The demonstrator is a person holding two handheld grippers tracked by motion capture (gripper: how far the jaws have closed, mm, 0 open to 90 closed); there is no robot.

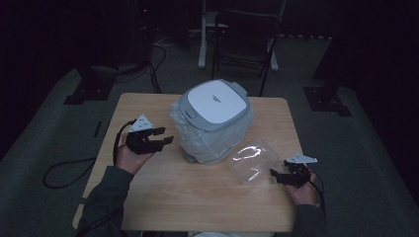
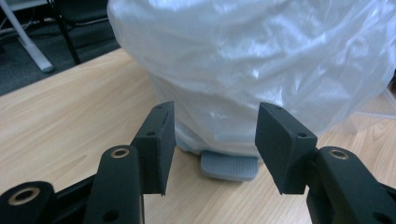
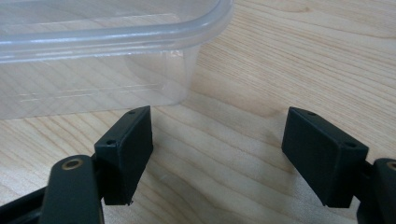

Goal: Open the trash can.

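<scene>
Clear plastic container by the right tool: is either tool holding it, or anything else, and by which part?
Nothing is held. The right tool stands open beside the clear plastic container; the left tool is open before the bagged appliance.

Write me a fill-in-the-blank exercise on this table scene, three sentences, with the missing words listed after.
1. The grey-and-white appliance on the wooden table stands inside a clear plastic ____.
2. The left gripper points at the appliance with its jaws ____ and nothing between them.
3. The clear plastic container lies on the table just in front of the ____ gripper, apart from its pads.

Missing words: bag; open; right
</scene>
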